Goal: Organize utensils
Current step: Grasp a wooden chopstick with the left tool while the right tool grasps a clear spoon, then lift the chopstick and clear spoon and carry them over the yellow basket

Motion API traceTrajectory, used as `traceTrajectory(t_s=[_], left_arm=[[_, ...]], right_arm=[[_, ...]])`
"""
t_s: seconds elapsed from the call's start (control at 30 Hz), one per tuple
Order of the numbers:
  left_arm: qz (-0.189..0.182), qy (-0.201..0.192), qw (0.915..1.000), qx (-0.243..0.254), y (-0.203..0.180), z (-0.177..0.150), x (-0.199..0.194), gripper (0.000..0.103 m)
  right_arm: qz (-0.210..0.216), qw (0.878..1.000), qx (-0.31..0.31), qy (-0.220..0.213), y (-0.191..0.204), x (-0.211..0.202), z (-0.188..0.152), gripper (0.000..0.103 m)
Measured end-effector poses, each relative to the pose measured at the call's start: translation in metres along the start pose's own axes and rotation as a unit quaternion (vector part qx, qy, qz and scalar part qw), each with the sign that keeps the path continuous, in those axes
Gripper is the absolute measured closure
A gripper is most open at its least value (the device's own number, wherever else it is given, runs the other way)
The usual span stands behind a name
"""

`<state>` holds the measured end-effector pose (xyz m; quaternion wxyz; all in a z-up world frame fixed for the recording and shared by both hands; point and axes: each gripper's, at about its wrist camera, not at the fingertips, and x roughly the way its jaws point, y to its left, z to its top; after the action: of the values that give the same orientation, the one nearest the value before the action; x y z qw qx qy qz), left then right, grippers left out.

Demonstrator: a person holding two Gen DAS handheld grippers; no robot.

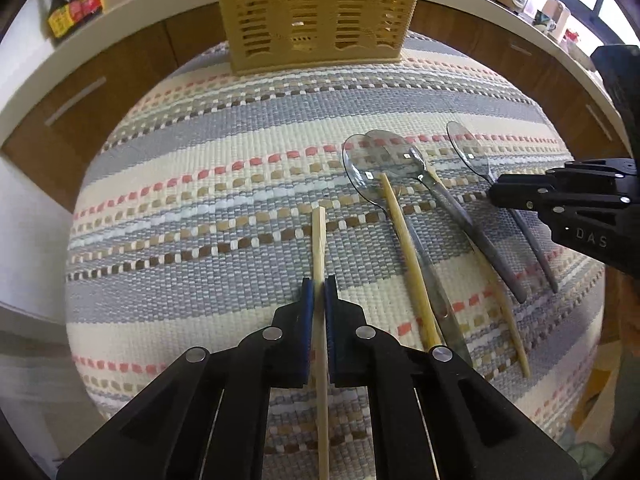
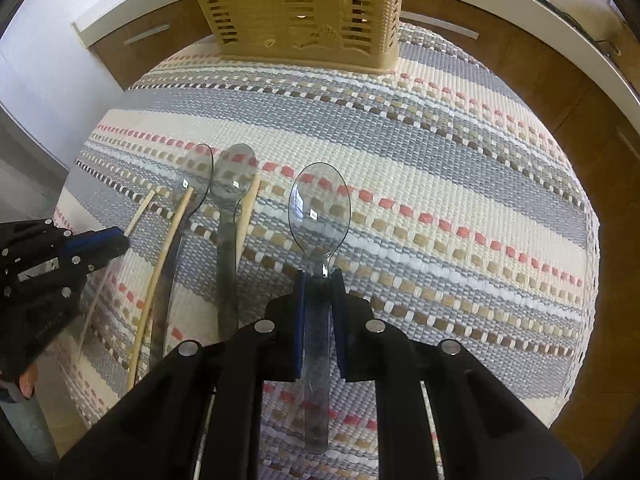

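On the left wrist view, your left gripper (image 1: pixel 319 284) is closed down on a wooden chopstick (image 1: pixel 319 236), blue pads pinching it on both sides, the stick running forward out of the jaws over the striped woven mat (image 1: pixel 224 184). Just right of it lie two more chopsticks (image 1: pixel 404 248) mixed with two clear plastic spoons (image 1: pixel 396 160), bowls pointing away from you, one stick lying across a bowl. Your right gripper (image 1: pixel 494 194) comes in from the right edge, clamped on the handle of a third spoon (image 1: pixel 466 148). Tan slotted utensil basket (image 1: pixel 316 12) stands upright at the far edge of the mat. On the right wrist view, your right gripper (image 2: pixel 320 276) is pinched on that clear spoon (image 2: pixel 319 208) at the neck, bowl ahead, handle trailing back between the fingers. Other two spoons (image 2: pixel 234 172) and the loose chopsticks (image 2: pixel 160 264) sit to the left; your left gripper (image 2: pixel 120 240) is at the left edge, nose on its chopstick (image 2: pixel 141 210). Basket (image 2: pixel 296 8) is straight ahead, well apart from everything.
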<state>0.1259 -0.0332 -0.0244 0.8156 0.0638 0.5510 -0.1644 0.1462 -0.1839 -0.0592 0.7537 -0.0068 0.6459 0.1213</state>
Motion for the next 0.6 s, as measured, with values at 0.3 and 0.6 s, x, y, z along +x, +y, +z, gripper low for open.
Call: traceTrajectory(t_s=[0.3,0.6], left_arm=[[-0.009,0.087,0.9903,0.108,-0.014,0.018,0.006,0.086],[0.02,0.023,0.9961,0.083,-0.019,0.023,-0.013,0.099]], right_arm=[[-0.006,0.997,-0.053,0.05,0.01,0.006,0.017,0.092],[0.019,0.998,-0.052,-0.021,0.01,-0.022,0.015,0.093]])
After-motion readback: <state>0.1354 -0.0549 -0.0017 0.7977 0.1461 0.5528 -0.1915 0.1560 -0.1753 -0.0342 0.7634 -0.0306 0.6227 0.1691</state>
